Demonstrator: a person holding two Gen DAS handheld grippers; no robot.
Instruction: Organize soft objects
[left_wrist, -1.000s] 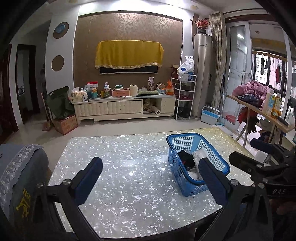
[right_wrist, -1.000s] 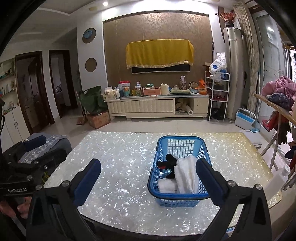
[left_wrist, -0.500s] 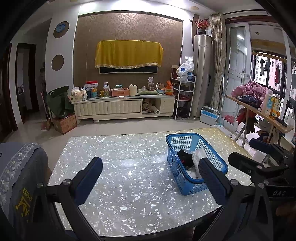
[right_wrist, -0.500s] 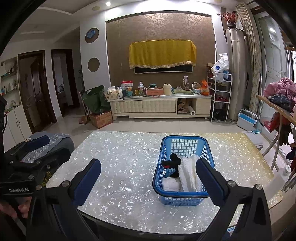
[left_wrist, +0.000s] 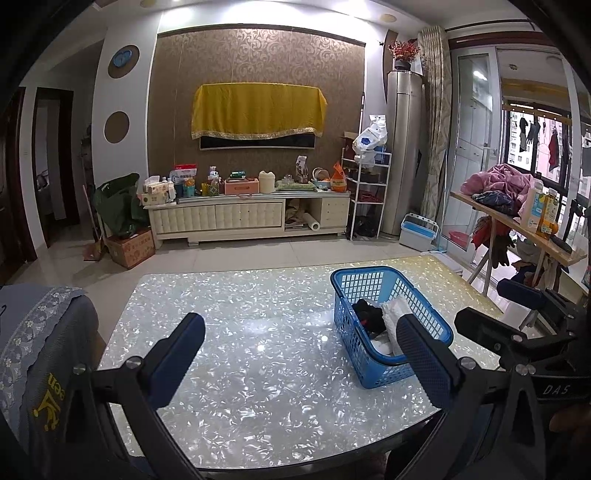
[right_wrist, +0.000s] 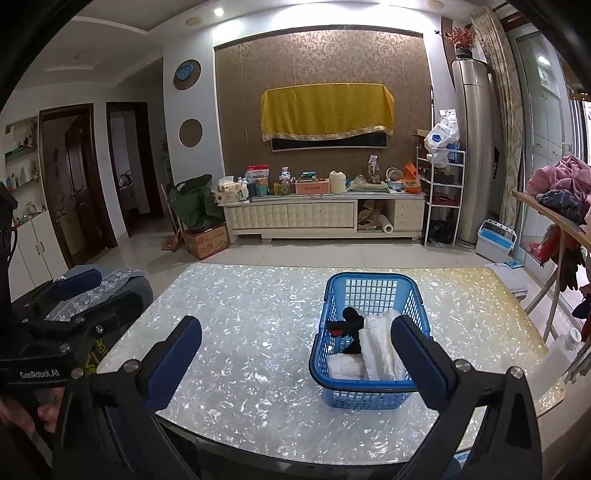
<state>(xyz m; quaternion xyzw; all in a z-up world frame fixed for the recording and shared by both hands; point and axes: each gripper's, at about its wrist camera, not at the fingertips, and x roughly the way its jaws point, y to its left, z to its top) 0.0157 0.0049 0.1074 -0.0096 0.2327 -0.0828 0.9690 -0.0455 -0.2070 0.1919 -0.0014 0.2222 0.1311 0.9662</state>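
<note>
Pearlescent table (right_wrist: 258, 332), bare but for one blue plastic basket (right_wrist: 369, 397) near its right front. Basket contents: folded white towels (right_wrist: 380, 350) and a black soft toy (right_wrist: 349, 325). Left gripper (left_wrist: 301, 354) and right gripper (right_wrist: 297, 354): both spread wide, empty, held back from the front edge. Risk: the light basket may slide or tip if a finger catches its rim. A draped chair (left_wrist: 40, 354) crowds the left.

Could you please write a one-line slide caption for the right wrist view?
Open right gripper above a shiny table, facing a blue basket holding white cloths and a dark soft item.
</note>
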